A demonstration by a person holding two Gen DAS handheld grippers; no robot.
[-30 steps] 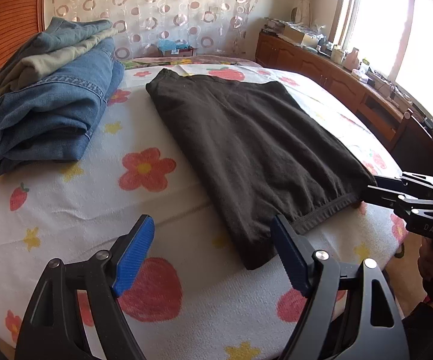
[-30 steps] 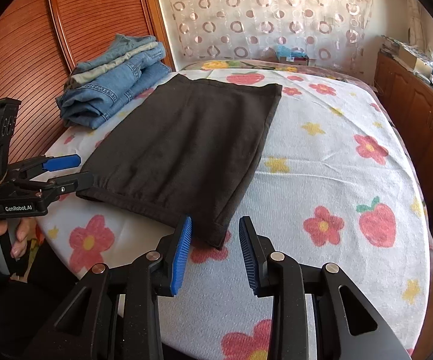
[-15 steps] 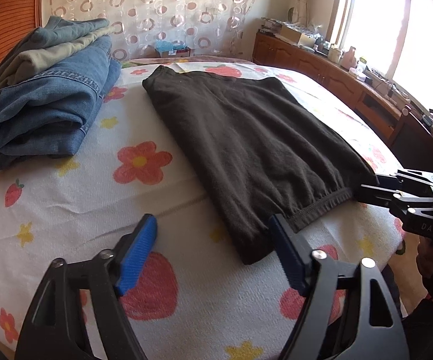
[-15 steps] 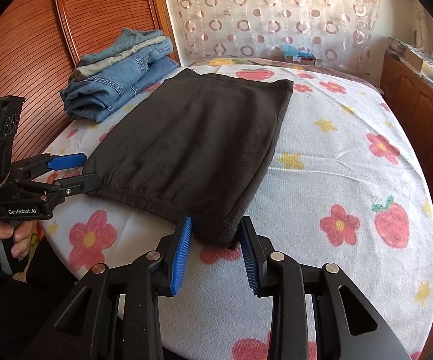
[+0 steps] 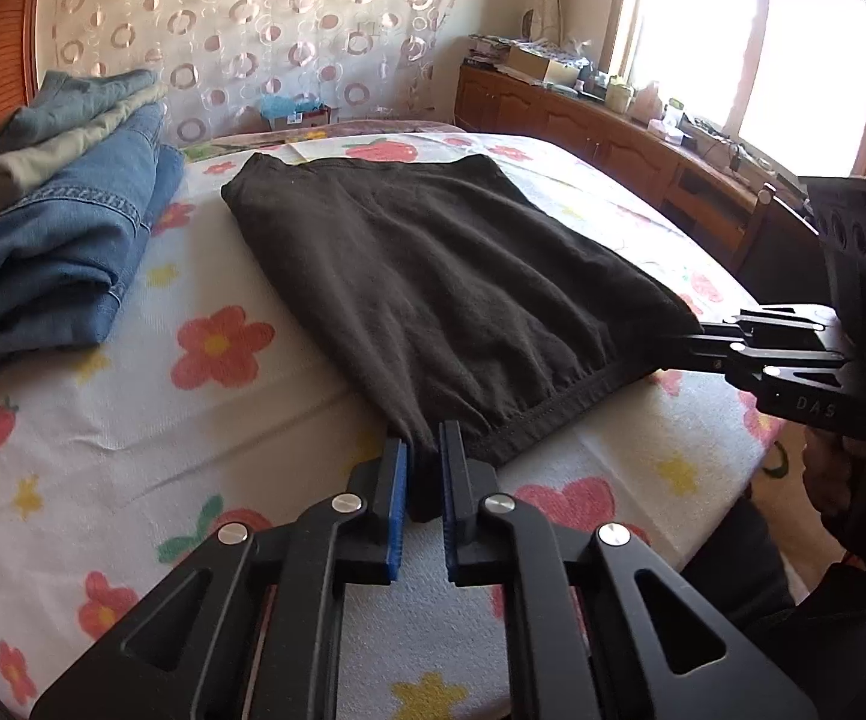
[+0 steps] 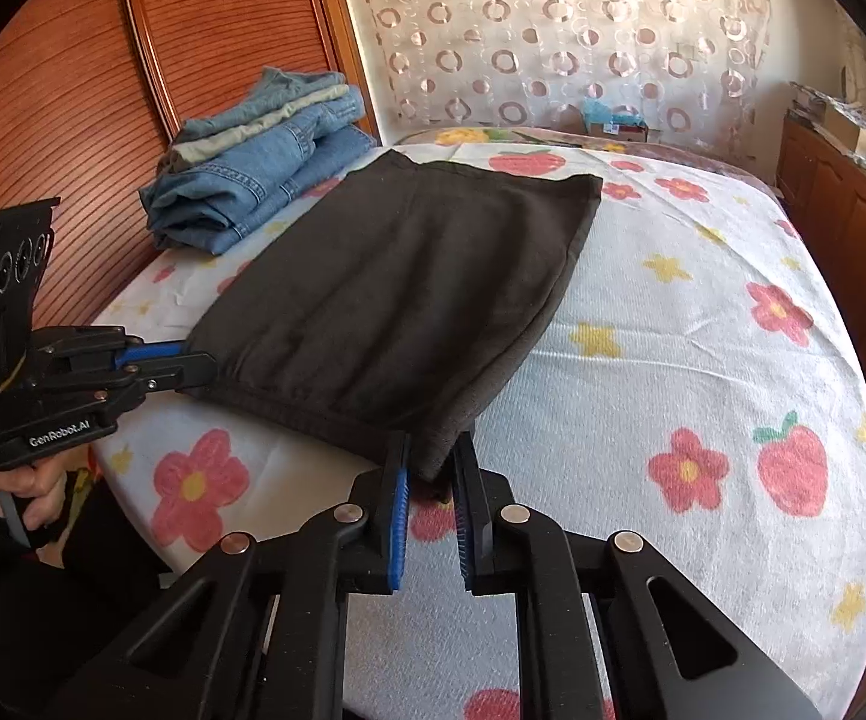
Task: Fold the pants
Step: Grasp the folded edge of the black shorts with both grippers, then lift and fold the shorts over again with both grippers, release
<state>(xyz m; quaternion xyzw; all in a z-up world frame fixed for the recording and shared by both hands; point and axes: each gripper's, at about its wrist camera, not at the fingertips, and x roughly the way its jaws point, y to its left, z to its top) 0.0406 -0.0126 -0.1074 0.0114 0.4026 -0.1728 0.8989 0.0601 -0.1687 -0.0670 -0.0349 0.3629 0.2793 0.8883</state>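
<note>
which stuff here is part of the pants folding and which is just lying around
Part of the job:
- black pants, spread flat on the bed
- left tool, shut on one near corner of them
- right tool, shut on the other near corner

Just lying about:
- stack of folded jeans
- flowered bedcover
- cluttered wooden sideboard
- blue item past the bed

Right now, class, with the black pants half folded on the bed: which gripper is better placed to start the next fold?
Neither alone. The left gripper and right gripper are each shut on a near corner of the black pants, so both are equally placed to carry that edge forward together.
</note>
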